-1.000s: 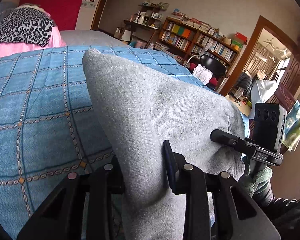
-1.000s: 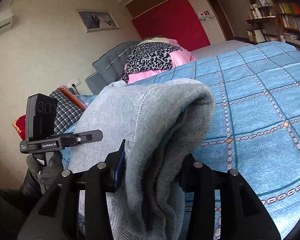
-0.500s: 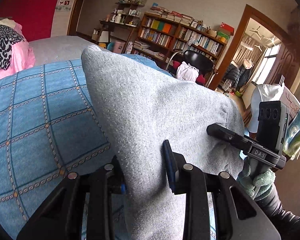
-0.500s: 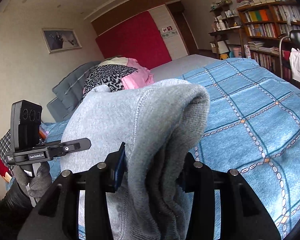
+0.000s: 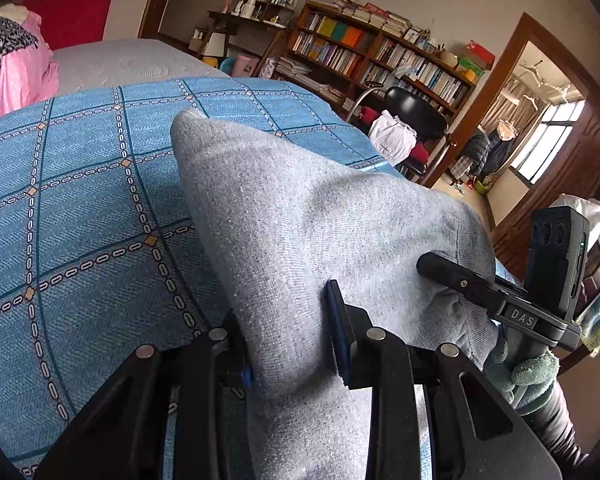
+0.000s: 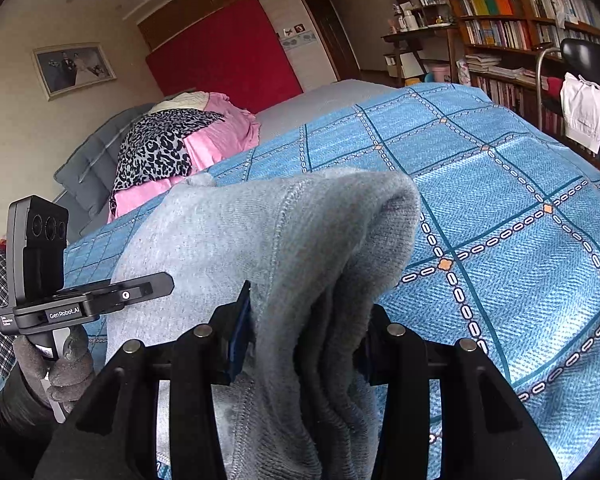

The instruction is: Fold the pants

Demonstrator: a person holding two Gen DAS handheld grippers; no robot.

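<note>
Risk: the bunched grey pants (image 5: pixel 300 220) could slip from one clamp or land skewed on the blue checked bedspread (image 5: pixel 80 200) if the hands drift apart unevenly. Left gripper (image 5: pixel 290 344) pinches a thin fold; right gripper (image 6: pixel 304 336) is clamped on a thicker wad. Pants hang between both, above the bed.

Blue checked bedspread (image 5: pixel 80 184), wooden bookshelf (image 5: pixel 380 60), red wall panel (image 6: pixel 224 48).

Blue bedspread (image 6: pixel 520 208) ahead lies bare; pink-leopard clothes pile (image 6: pixel 172 148) blocks far corner; chair (image 5: pixel 412 116) beside bed edge.
</note>
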